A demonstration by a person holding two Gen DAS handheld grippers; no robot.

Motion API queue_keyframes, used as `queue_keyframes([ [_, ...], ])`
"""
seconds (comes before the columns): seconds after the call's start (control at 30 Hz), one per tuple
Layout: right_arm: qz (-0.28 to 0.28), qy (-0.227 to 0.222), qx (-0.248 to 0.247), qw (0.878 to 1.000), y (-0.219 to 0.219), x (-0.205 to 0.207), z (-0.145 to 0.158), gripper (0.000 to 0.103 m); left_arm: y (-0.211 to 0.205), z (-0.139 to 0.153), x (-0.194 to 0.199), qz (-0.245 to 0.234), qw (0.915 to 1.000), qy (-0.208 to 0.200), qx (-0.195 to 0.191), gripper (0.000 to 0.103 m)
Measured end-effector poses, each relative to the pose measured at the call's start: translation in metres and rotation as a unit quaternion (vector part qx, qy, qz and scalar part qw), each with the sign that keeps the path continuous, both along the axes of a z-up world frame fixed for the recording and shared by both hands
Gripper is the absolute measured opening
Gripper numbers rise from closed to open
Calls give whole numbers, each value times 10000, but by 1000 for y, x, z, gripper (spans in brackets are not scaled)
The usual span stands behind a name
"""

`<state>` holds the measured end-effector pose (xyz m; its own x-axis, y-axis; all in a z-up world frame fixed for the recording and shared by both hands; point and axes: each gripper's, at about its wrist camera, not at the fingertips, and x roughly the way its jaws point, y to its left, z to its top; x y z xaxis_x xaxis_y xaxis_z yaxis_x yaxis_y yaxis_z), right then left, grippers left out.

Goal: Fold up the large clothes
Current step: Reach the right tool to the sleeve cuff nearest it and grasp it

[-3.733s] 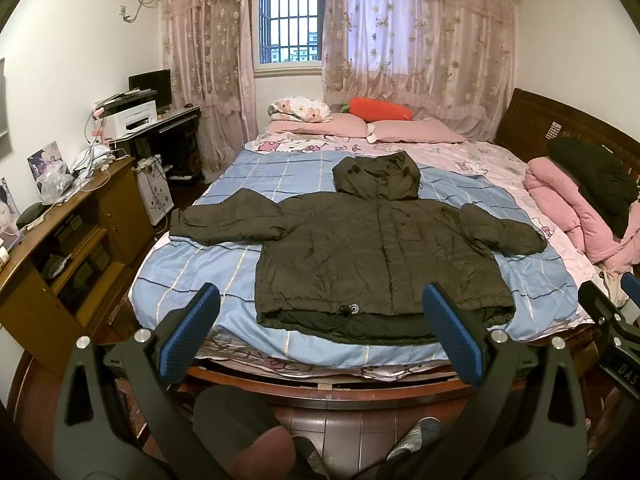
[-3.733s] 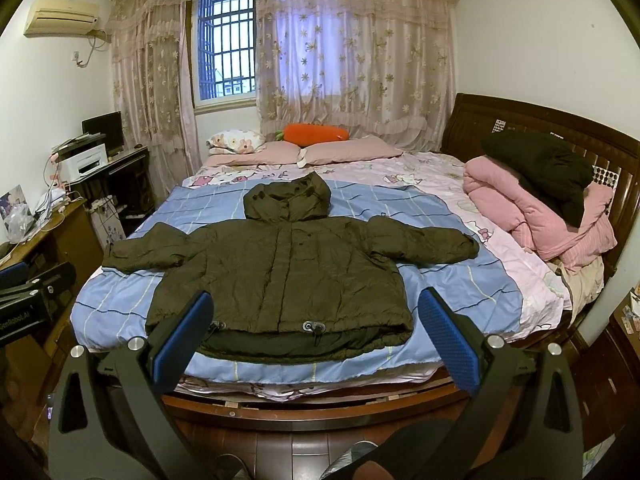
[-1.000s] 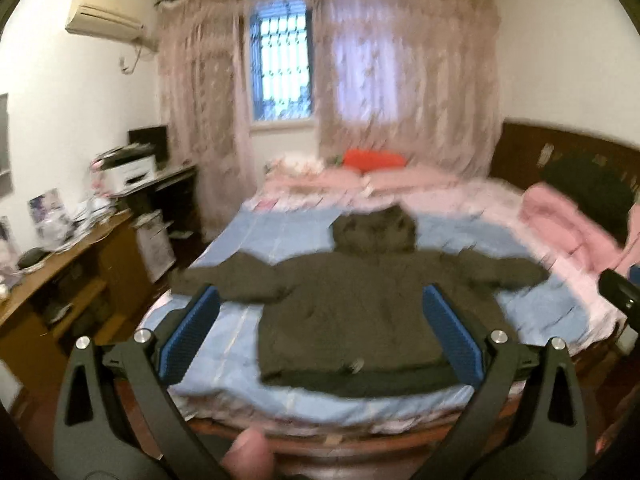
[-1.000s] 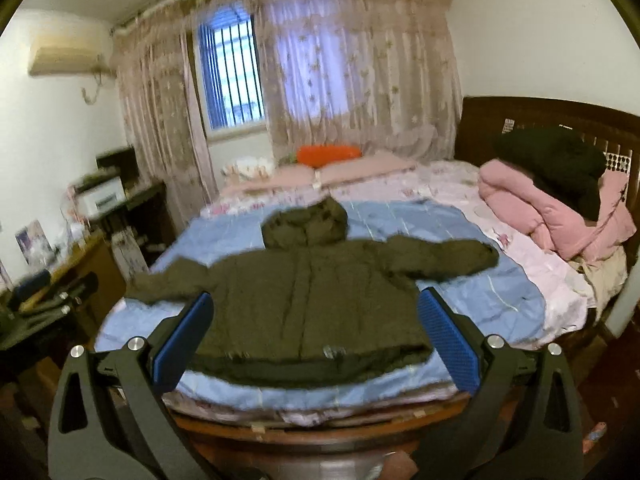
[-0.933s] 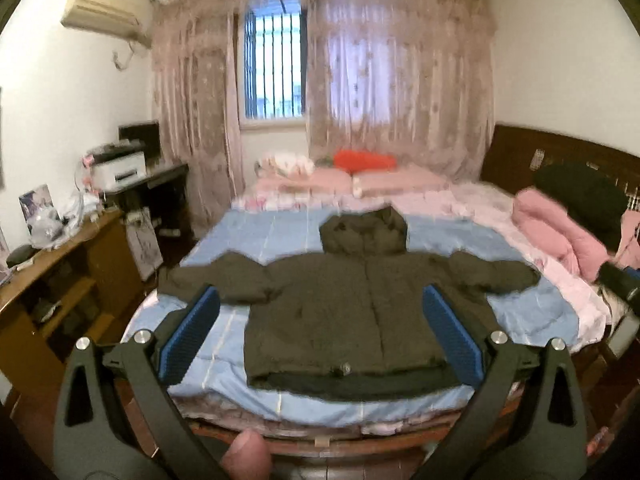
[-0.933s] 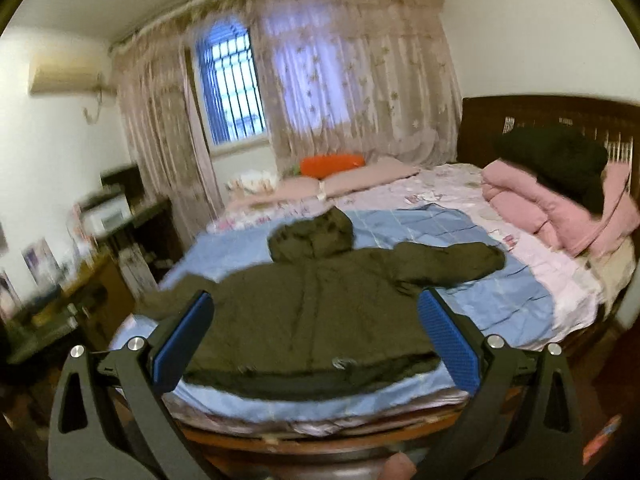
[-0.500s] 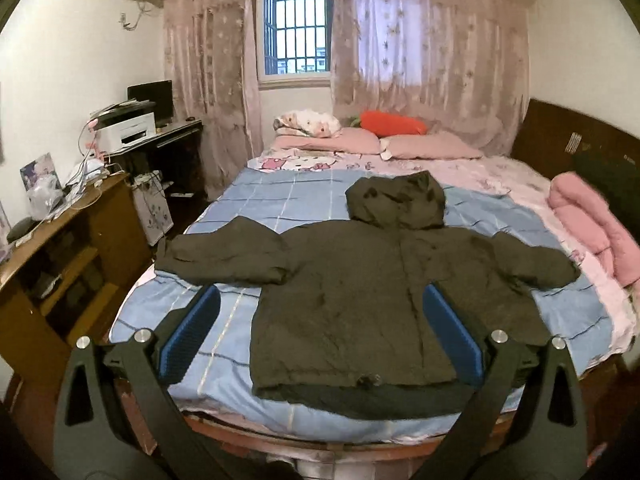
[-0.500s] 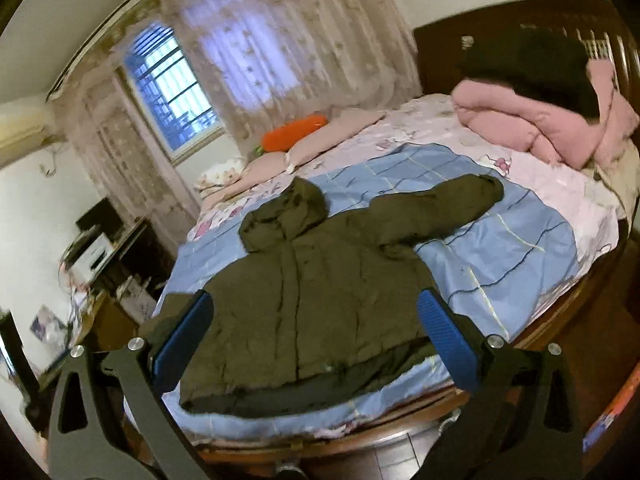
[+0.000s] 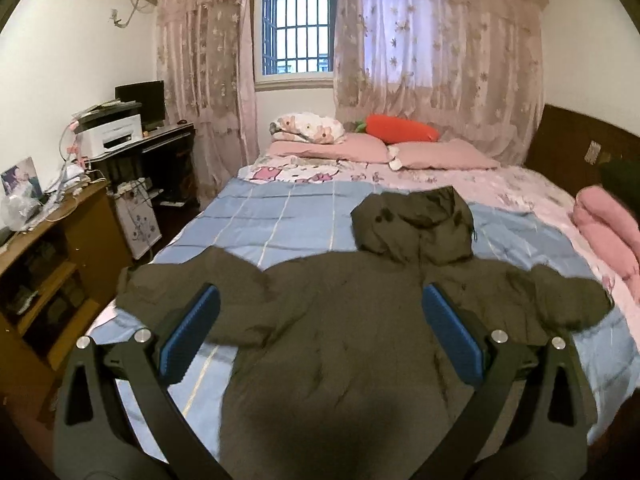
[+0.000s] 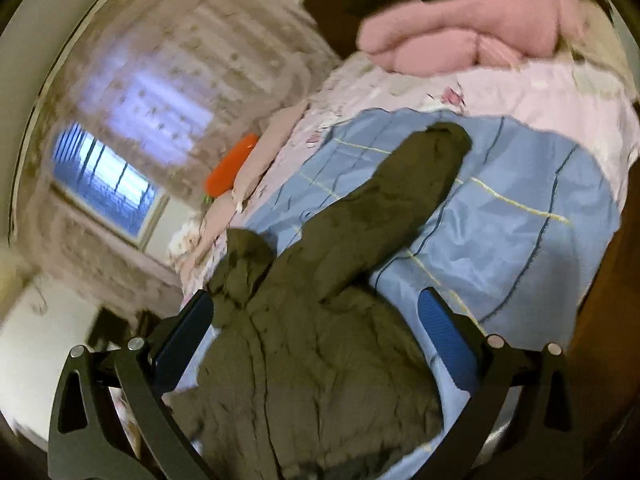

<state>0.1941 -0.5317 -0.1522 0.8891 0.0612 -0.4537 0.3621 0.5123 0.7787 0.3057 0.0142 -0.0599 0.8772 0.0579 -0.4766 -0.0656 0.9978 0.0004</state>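
Jacket (image 9: 340, 344): dark olive, padded, hooded, spread flat on the blue checked sheet (image 9: 280, 216) at the near end of the bed, sleeves out to left and right, hood (image 9: 416, 224) toward the far pillows.

Handling, as judged: bulky and soft, springy with filling, moderately heavy for a garment. The shell looks smooth and may slide on the sheet. Folds will likely puff back unless pressed down.

Hold points: the cuff of the right sleeve (image 10: 440, 148) and of the left sleeve (image 9: 160, 280) for folding inward; the hem corners after that. A pinch at a seam or cuff should bite better than on the padded middle.

Left gripper (image 9: 320, 336): above the jacket's near half, fingers spread wide, nothing between them.

Right gripper (image 10: 316, 336): tilted, over the right shoulder region, fingers likewise wide apart and empty. That view is motion-blurred, so whether either pad touches cloth cannot be told.

Surroundings: pink pillows (image 9: 440, 154) and an orange carrot cushion (image 9: 400, 130) at the far end; rolled pink quilt (image 10: 460, 20) with a dark garment on top at the far right, near the right cuff but apart from it; wooden shelf (image 9: 52, 248) and desk with printer (image 9: 112, 134) to the left.

Obstructions: none on the jacket itself.
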Motion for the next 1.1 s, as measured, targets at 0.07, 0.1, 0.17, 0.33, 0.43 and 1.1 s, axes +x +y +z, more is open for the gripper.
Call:
queue_keyframes([
  [0.07, 21, -125, 308, 9994, -20, 12, -12, 102, -4, -4, 17, -9, 10000, -27, -26, 101],
  [0.1, 31, -141, 435, 9989, -28, 18, -18, 102, -6, -8, 25, 7, 10000, -15, -34, 101],
  [0.17, 53, -199, 724, 9972, -44, 32, -31, 102, -10, -19, 33, 12, 9999, 39, -95, 101],
  [0.33, 134, -213, 1096, 9937, -76, 63, -59, 102, -24, -31, 53, -108, 9994, 285, -136, 101],
  [0.43, 105, -102, 1149, 9933, -98, 83, -77, 102, -29, -29, 57, -78, 9998, 162, -68, 101],
  [1.1, -597, 742, 1344, 9863, -195, 145, -176, 80, -48, -68, 92, -268, 9974, 638, -189, 101],
])
